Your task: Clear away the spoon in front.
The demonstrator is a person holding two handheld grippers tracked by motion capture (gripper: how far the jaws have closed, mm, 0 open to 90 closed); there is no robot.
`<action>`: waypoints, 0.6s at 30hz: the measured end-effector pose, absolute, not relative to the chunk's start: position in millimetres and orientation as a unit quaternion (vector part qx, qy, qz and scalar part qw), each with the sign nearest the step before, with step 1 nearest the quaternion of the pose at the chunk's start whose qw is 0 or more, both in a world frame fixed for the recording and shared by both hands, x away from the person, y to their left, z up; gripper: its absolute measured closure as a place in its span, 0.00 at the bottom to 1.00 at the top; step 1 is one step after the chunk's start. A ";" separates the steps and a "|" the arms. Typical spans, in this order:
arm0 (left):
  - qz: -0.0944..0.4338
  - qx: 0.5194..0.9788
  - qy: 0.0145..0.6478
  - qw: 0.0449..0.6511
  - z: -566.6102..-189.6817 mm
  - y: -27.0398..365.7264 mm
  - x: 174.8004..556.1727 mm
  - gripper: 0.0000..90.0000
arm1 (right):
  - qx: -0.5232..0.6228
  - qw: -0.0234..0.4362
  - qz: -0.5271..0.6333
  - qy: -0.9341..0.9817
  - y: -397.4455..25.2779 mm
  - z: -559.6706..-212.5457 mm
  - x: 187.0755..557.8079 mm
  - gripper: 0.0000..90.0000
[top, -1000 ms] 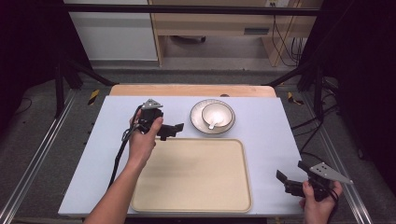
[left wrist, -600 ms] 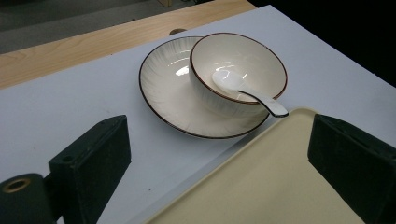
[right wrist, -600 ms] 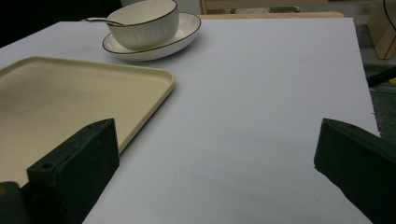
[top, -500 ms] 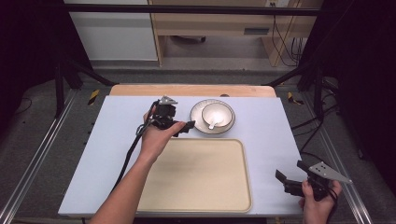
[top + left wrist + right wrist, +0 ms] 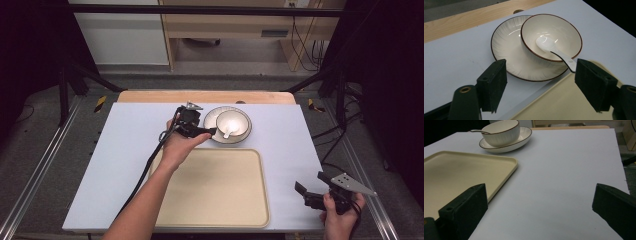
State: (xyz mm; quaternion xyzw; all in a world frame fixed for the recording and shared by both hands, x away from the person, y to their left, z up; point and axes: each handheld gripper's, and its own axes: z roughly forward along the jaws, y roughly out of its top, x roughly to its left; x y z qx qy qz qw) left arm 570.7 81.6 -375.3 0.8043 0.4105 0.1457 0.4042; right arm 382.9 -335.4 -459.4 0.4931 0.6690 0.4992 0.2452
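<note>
The left hand-held gripper hovered with jaws released at the nine o'clock rim of the plate, which carried a bowl and spoon at twelve o'clock of the tray on the desk. Straddling the plate's rim squarely before closing would likely grip best. The right hand-held gripper waited released at four o'clock.

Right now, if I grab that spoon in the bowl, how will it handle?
The spoon looks like glossy white ceramic, so probably stiff, slippery and breakable. It lies loose in the bowl with its handle over the rim, so a nudge may swing or tip it. The open left gripper is nearest.
</note>
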 end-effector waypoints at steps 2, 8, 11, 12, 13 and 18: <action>0.139 0.805 0.412 0.405 -377.2 76.7 573.2 0.32 | 0.492 0.246 0.498 0.670 -335.1 -459.4 383.1 0.01; 0.136 0.811 0.406 0.399 -380.4 66.6 577.1 0.37 | 0.493 0.246 0.499 0.669 -336.1 -459.7 382.4 0.01; 0.123 0.812 0.405 0.403 -383.4 59.9 580.4 0.41 | 0.497 0.243 0.499 0.667 -337.3 -460.7 382.3 0.01; 0.116 0.813 0.404 0.404 -385.0 57.6 581.4 0.42 | 0.498 0.243 0.499 0.667 -337.9 -461.1 382.5 0.01; 0.106 0.813 0.406 0.404 -386.7 55.0 582.0 0.44 | 0.497 0.243 0.499 0.667 -338.5 -461.5 382.8 0.01; 0.085 0.813 0.411 0.403 -396.4 42.7 584.2 0.48 | 0.498 0.243 0.499 0.666 -339.4 -462.1 383.2 0.01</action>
